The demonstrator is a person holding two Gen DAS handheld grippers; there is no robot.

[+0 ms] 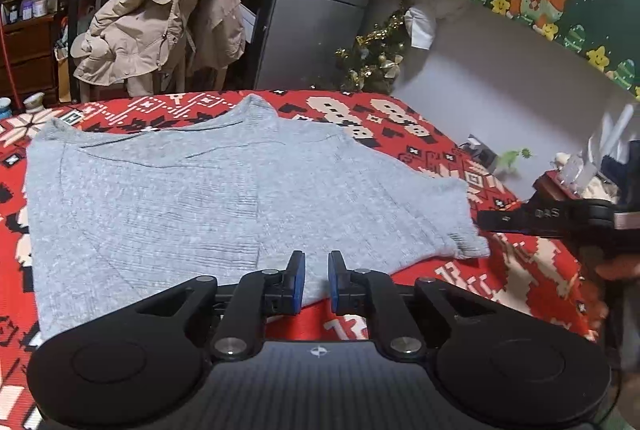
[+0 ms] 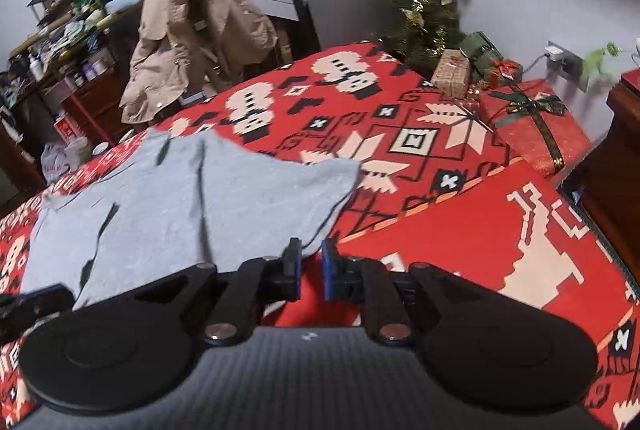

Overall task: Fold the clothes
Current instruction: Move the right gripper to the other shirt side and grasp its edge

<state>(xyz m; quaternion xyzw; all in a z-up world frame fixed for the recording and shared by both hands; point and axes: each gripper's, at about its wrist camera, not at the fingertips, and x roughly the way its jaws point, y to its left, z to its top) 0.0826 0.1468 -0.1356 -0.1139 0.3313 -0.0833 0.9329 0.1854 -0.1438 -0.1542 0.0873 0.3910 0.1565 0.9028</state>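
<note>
Blue-padded left gripper (image 1: 316, 276) and right gripper (image 2: 309, 268) both stand slightly apart, gripping nothing. Just ahead of each lies the grey knit sweater (image 1: 168, 190), spread on the red blanket (image 1: 432, 146). It looks soft, light and floppy; pinch hem or sleeve edges.

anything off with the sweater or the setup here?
Nothing damaged or spilled. The grey sweater lies spread on the red patterned blanket, only slightly uneven: its right sleeve juts toward the blanket's edge and shallow creases run below the collar. Both the left gripper and the right gripper are open and empty.
</note>
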